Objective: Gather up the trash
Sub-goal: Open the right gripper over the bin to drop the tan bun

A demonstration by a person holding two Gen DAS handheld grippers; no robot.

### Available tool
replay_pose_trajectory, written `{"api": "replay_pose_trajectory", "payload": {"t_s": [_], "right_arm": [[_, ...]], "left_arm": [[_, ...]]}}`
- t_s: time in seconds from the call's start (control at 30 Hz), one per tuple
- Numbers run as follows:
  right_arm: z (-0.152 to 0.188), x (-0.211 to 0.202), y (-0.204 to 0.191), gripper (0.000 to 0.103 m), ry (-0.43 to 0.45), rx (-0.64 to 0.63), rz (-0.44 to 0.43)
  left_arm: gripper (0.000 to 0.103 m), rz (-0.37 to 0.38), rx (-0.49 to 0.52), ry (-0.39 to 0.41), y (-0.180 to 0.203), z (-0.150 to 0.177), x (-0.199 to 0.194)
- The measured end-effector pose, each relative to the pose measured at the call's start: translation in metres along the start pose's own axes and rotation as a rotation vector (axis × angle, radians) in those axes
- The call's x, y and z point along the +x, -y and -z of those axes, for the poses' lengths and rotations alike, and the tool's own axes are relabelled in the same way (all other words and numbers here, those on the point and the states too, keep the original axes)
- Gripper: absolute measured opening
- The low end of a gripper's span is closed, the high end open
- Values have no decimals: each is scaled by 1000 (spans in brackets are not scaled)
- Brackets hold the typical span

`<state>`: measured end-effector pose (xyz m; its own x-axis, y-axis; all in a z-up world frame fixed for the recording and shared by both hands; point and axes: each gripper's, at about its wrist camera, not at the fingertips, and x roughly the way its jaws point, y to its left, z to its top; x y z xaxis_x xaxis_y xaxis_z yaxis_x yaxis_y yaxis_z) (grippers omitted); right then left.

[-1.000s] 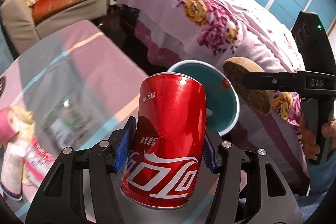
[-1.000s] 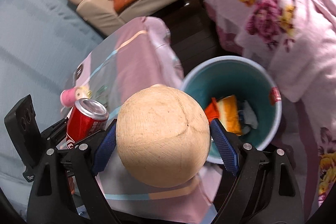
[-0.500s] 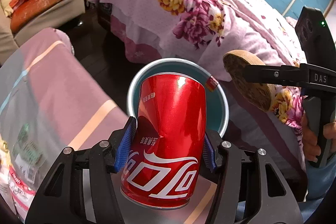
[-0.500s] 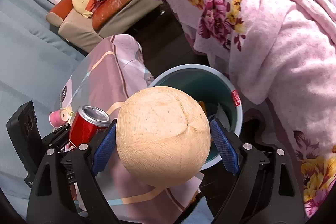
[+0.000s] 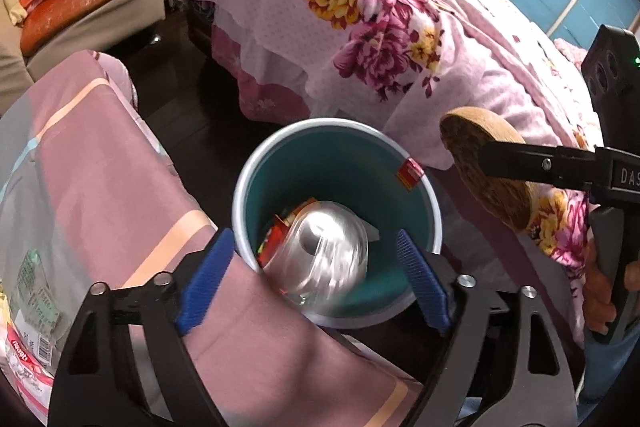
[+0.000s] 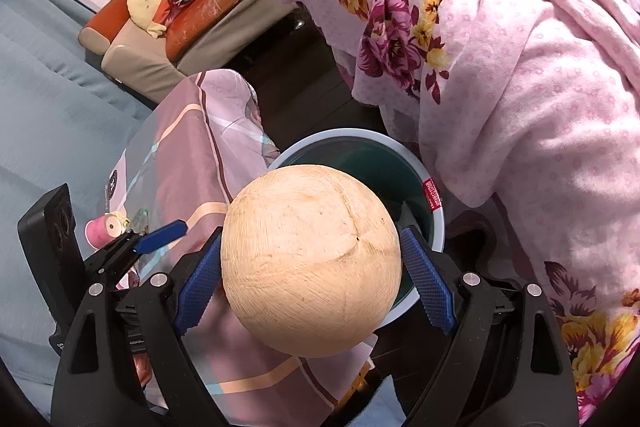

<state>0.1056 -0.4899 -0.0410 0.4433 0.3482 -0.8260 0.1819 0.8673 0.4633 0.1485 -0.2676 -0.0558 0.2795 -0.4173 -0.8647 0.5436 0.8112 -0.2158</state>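
The can [image 5: 320, 255], clamped in the left tool [image 5: 316, 279] a second ago, is no longer between its blue pads: it shows as a blurred silver end dropping inside the bin [image 5: 436, 211], above the orange and red wrappers [image 5: 280, 231] already lying at the bottom. The left tool's jaws are opening and nothing is between them now. Judged from this, one piece of trash is as good as delivered and the left tool is free for the next pickup. The right tool [image 6: 316, 279] grips the coconut [image 6: 310, 259] exactly as it did a second ago, both pads pressed to its sides; in the right wrist view it hangs over the near rim of the bin, which a second ago lay off to one side of it. Its release appears to be the next step, though the coconut sits toward the table-side edge of the opening rather than over the centre. Count: one bin, on the dark floor between the cloth-covered table [image 5: 100, 179] and the flowered bed [image 5: 380, 11]; one can; one coconut; two tools. On the table remain one pink spool-like item [image 6: 102, 229] and at least one printed packet [image 5: 28, 307], partly cut off by the frame. One sofa [image 6: 192, 23] stands well behind, with a bottle-printed cushion on it.
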Motion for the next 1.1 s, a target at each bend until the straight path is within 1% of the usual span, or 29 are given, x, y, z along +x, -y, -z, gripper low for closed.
{"api": "replay_pose_trajectory", "payload": {"t_s": [0.3, 0.4, 0.6, 0.8, 1.1], "right_arm": [[-1, 5, -11, 82, -6, -15, 15], [-1, 8, -15, 82, -13, -22, 27], [-3, 17, -24, 82, -27, -36, 55], [-9, 28, -35, 82, -35, -59, 87], [-22, 57, -34, 82, -69, -32, 137]], "left_arm": [[86, 2, -39, 7, -14, 7, -5], [88, -2, -50, 21, -19, 11, -10], [88, -13, -72, 33, -32, 17, -15], [88, -11, -93, 39, -44, 19, -17], [88, -13, -131, 50, -69, 25, -25]]}}
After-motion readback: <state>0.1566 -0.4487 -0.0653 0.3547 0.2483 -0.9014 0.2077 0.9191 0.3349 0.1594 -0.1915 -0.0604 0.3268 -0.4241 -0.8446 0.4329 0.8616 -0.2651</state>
